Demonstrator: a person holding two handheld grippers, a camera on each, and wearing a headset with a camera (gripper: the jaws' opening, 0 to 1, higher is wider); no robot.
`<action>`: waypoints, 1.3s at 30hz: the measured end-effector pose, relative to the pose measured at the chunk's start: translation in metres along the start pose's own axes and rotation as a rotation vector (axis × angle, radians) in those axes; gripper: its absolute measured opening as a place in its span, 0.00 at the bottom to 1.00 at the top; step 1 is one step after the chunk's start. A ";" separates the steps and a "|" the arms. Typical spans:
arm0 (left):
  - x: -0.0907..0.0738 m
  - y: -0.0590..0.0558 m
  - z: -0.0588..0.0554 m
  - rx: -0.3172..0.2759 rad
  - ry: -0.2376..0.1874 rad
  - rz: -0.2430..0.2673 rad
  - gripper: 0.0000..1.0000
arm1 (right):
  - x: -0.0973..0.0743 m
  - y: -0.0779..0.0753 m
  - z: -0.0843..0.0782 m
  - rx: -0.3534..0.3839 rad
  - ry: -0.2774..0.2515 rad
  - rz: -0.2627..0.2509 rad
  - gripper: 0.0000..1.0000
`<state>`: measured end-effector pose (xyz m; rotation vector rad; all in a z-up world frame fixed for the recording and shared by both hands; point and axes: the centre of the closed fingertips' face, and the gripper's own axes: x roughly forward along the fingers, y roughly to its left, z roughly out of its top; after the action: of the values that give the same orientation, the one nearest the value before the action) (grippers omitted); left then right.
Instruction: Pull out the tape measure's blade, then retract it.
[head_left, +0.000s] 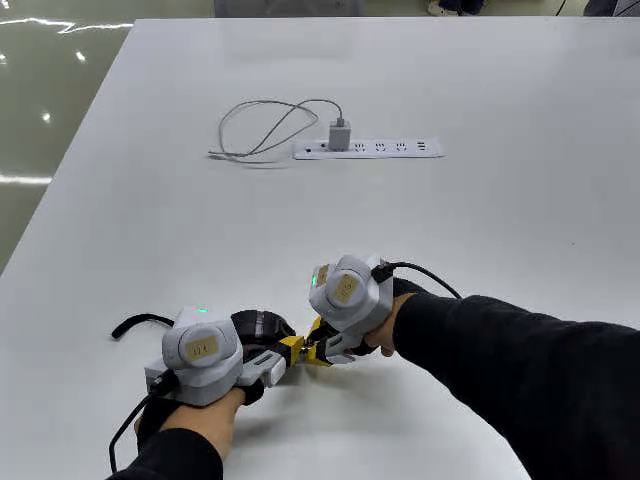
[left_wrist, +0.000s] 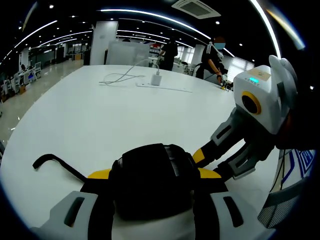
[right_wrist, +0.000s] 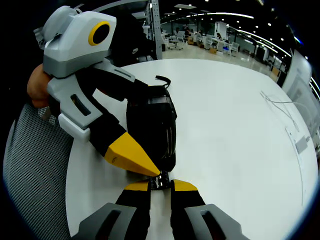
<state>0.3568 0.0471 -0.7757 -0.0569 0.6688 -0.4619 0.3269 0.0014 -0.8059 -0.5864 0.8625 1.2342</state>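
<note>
— While the bench is viewed from the head, where is the tape measure to be found?

— It is found on the white surface close to the person, between the two grippers. A black case is seen, and a black wrist strap is laid out on the bench to its left.

— How is the case held?

— It is clamped by the left gripper. In the left gripper view, one yellow-tipped jaw is pressed against each side of it.

— And the right gripper?

— Its jaws are set nearly together and are pinched on the blade hook, a small metal tab. That tab is seen just at the mouth of the case.

— Are the two grippers touching?

— Their tips are placed very close. Whether contact is made cannot be told.

— What else is carried by the bench?

— A white power strip is laid well apart, toward the far side. A charger is plugged into it, and a pale cable is looped to its left.
</note>
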 end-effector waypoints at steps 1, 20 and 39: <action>0.000 0.000 0.000 -0.001 0.001 0.000 0.59 | 0.001 0.000 0.001 -0.004 -0.002 0.000 0.11; 0.000 0.000 0.001 0.002 0.000 0.002 0.61 | 0.004 0.000 0.004 -0.008 -0.010 0.000 0.11; 0.001 -0.002 0.001 0.005 -0.006 -0.003 0.63 | 0.003 0.000 0.004 -0.011 -0.008 -0.004 0.12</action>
<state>0.3576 0.0450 -0.7753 -0.0541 0.6620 -0.4662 0.3283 0.0064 -0.8056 -0.5922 0.8478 1.2373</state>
